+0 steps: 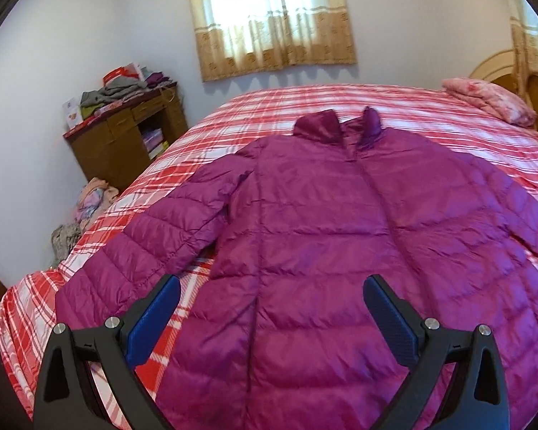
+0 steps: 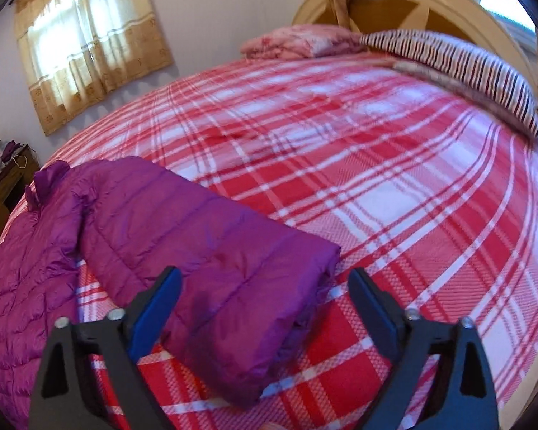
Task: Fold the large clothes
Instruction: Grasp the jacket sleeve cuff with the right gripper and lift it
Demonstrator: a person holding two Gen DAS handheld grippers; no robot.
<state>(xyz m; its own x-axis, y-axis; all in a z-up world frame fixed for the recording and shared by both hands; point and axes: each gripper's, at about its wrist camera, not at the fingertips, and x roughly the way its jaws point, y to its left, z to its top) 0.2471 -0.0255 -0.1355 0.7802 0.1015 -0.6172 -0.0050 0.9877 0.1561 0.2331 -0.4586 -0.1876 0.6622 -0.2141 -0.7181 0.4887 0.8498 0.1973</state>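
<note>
1. Left wrist view: the purple puffer jacket (image 1: 340, 236) lies spread flat, front up, on the red plaid bed (image 1: 305, 107). It fills the centre and lower half of the frame, with the collar toward the window (image 1: 272, 18) at the top. It is probably laid out this way so its sleeves can be folded inward. The left gripper (image 1: 270, 295) hangs over the lower hem at the bottom centre. Its jaws stand wide apart and hold nothing, likely lined up to take the hem or the left sleeve (image 1: 143, 247).

2. Right wrist view: the right sleeve (image 2: 211, 261) stretches from the jacket's body at the left edge toward the bottom centre, and its cuff end lies on the bed. The right gripper (image 2: 265, 290) frames that cuff from above. Its jaws are well open and empty and do not press the fabric, which suggests a grasp is being set up. Striped pillows (image 2: 466, 68) sit at the upper right, well clear of the working area.
</note>
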